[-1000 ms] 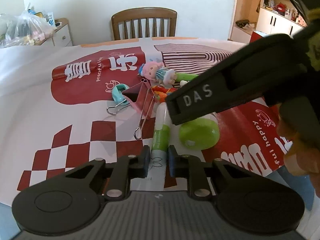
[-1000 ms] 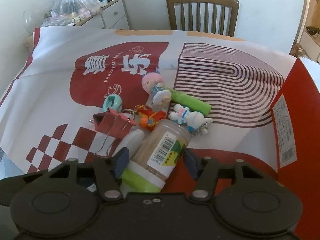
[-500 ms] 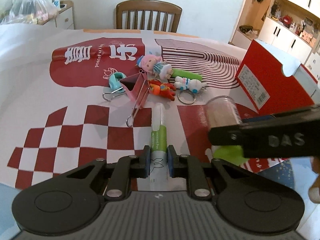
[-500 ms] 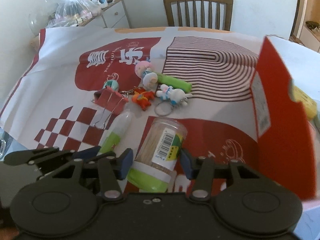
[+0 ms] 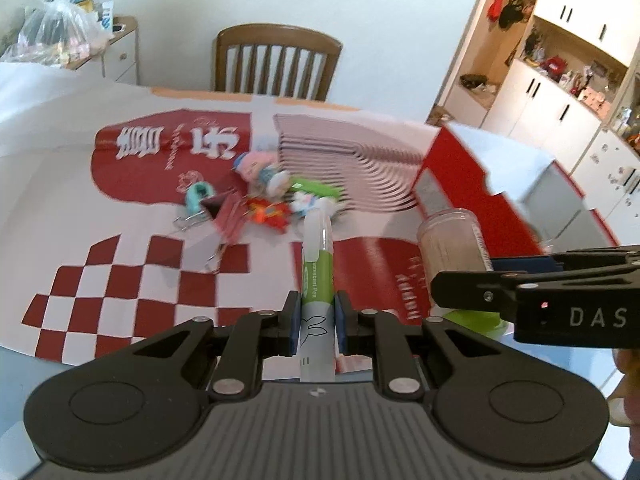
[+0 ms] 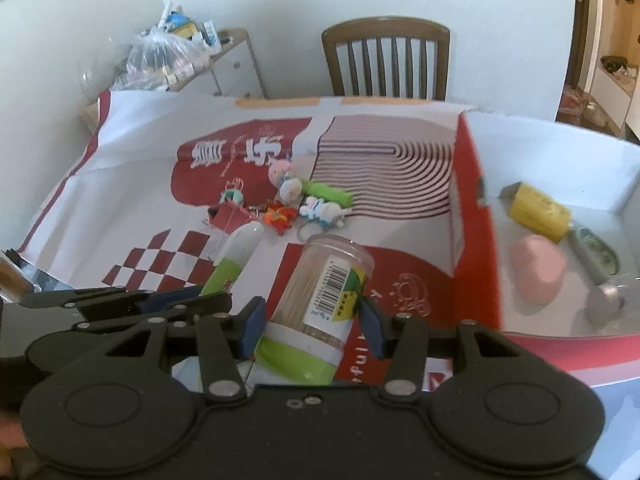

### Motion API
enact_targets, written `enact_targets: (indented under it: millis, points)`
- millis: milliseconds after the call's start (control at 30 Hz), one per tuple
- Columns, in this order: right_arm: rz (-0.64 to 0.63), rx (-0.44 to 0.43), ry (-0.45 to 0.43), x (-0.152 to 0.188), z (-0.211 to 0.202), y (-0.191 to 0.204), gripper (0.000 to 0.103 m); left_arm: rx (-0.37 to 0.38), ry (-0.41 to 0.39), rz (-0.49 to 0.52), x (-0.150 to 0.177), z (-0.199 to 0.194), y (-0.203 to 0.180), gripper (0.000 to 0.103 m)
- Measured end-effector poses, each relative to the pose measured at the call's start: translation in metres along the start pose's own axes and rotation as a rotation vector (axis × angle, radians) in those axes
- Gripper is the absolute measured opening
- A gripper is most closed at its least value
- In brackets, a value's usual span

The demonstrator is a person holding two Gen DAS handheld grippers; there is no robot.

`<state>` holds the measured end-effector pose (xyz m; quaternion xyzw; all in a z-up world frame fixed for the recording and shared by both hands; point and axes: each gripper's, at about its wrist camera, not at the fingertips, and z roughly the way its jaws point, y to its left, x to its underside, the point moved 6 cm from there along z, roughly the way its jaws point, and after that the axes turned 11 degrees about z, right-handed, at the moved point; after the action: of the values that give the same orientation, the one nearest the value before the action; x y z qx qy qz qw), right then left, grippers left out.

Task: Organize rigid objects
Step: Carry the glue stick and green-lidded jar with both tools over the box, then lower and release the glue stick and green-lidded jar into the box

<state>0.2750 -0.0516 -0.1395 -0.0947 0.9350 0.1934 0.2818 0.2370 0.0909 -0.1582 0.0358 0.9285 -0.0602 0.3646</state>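
Observation:
My left gripper (image 5: 317, 322) is shut on a white and green fluorescent pen (image 5: 317, 264), held above the tablecloth and pointing away from me. My right gripper (image 6: 312, 316) is shut on a clear toothpick jar (image 6: 322, 300) with a green cap and a barcode label, lifted off the table. In the left wrist view the jar (image 5: 452, 240) and the right gripper (image 5: 492, 280) show at the right. The pen (image 6: 236, 260) and left gripper (image 6: 176, 300) appear at the left in the right wrist view. A red box (image 6: 476, 248) with a white inside stands to the right.
A pile of small things lies mid-table: pink binder clip (image 6: 230, 216), teal clip (image 5: 198, 196), pink doll (image 6: 286, 178), green tube (image 6: 330, 193), orange toy (image 6: 280, 216), white bunny keyring (image 6: 322, 210). The box holds a yellow block (image 6: 538, 210), pink object (image 6: 538, 274) and metal scoop (image 6: 598, 276). A chair (image 6: 386, 58) stands behind.
Both grippers have risen off the table with the pen and the jar. The right gripper has moved right, toward the red box, whose inside now shows.

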Motion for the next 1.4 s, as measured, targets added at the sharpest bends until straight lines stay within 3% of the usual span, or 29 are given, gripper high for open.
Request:
enact_targets:
  millis: [500, 1133, 1233, 1267, 1300, 1400]
  points:
    - [-0.030, 0.042, -0.084, -0.030, -0.074, -0.058, 0.049, 0.064, -0.052, 0.048, -0.051, -0.025, -0.077, 0.017]
    - [0.012, 0.083, -0.119, -0.055, -0.099, -0.175, 0.041, 0.063, -0.052, 0.119, -0.097, 0.015, -0.175, 0.017]
    - [0.016, 0.094, -0.108, -0.059, -0.094, -0.195, 0.036, 0.060, -0.028, 0.130, -0.100, 0.033, -0.190, 0.017]
    - [0.012, 0.100, -0.106, -0.060, -0.093, -0.202, 0.025, 0.058, -0.019, 0.130, -0.101, 0.038, -0.194, 0.017]
    - [0.011, 0.101, -0.101, -0.062, -0.090, -0.209, 0.000, 0.057, -0.009, 0.129, -0.102, 0.045, -0.198, 0.017]
    - [0.016, 0.094, -0.092, -0.069, -0.083, -0.225, 0.001, 0.045, 0.024, 0.143, -0.105, 0.065, -0.209, 0.017]
